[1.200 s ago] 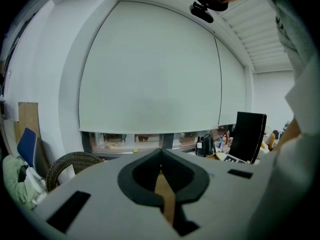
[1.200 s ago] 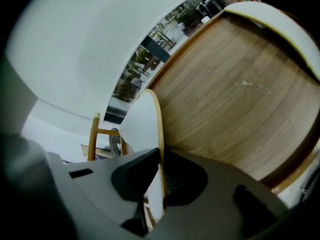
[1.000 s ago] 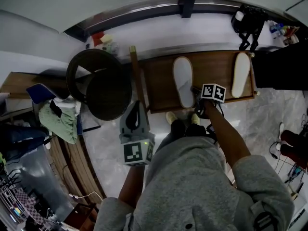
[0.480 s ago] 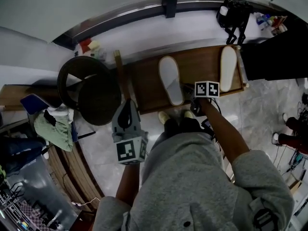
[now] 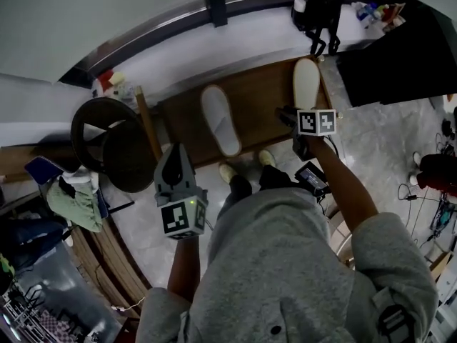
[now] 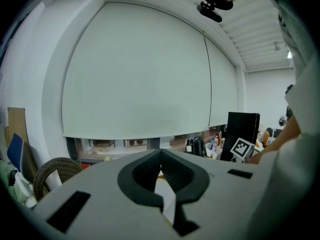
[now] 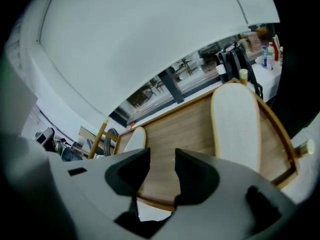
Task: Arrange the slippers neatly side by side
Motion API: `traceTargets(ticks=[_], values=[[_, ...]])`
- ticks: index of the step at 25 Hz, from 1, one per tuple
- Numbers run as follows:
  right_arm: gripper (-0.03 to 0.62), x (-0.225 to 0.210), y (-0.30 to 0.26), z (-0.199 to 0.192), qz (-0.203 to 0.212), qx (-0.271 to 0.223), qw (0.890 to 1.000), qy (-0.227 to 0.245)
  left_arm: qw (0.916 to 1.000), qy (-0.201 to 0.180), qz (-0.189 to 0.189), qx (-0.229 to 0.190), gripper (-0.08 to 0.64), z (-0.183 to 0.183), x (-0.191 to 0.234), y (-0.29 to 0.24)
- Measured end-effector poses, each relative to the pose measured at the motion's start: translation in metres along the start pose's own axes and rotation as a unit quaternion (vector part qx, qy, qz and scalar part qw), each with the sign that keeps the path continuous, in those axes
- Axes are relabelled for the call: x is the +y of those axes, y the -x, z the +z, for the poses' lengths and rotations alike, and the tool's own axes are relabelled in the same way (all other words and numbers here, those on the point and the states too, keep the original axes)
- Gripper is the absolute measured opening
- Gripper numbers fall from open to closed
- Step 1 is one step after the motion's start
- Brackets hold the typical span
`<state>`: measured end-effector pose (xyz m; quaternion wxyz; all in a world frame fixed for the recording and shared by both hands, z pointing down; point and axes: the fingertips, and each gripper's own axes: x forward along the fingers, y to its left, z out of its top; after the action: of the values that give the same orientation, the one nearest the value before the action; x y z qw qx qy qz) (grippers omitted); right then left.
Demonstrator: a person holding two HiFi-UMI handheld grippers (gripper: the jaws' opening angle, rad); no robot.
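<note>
Two white slippers lie on a low wooden platform [image 5: 260, 98]. One slipper [image 5: 220, 120] is near the middle, toe cover up. The other slipper [image 5: 306, 83] is at the right end and shows a dotted face [image 7: 236, 126]. My right gripper [image 5: 285, 115] hovers over the bare wood between them, closer to the right one. Its jaws [image 7: 162, 159] are opening, with a gap and nothing between them. The middle slipper [image 7: 134, 139] shows to their left. My left gripper [image 5: 175, 171] is held back over the floor, away from the platform. It [image 6: 160, 156] is shut on nothing and faces the wall.
A round wicker chair [image 5: 107, 141] stands left of the platform, with a green cloth [image 5: 75, 202] beside it. A black bag [image 5: 318, 9] and a dark cabinet [image 5: 389, 56] are at the back right. The person's feet [image 5: 228, 171] stand at the platform's front edge.
My right gripper has left the middle slipper's heel and moved right, towards the other slipper. The head view has swung, so the platform sits further left and tilted.
</note>
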<state>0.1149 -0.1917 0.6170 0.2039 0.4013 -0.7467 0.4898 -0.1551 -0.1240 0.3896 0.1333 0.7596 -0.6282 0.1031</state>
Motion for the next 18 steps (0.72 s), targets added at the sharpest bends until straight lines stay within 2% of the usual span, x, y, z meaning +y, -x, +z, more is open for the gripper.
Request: traceTargets(ticks=[7, 12, 14, 18], values=[[0.156, -0.105, 0.056, 0.007, -0.058, -0.018, 0.998, -0.021, 1.0, -0.002, -0.008, 0.006, 0.014, 0.004, -0.075, -0.019], [0.174, -0.159, 0.065, 0.001, -0.08, -0.022, 0.995, -0.052, 0.9998, -0.011, -0.004, 0.017, 0.014, 0.004, -0.111, -0.025], [0.176, -0.174, 0.065, -0.005, -0.077, -0.02, 0.995, -0.066, 0.9997, -0.012, 0.003, 0.02, 0.014, 0.001, -0.121, -0.024], [0.176, -0.179, 0.057, -0.008, -0.037, -0.017, 0.995, -0.092, 0.9992, -0.017, 0.017, 0.031, 0.014, 0.0, -0.133, -0.021]])
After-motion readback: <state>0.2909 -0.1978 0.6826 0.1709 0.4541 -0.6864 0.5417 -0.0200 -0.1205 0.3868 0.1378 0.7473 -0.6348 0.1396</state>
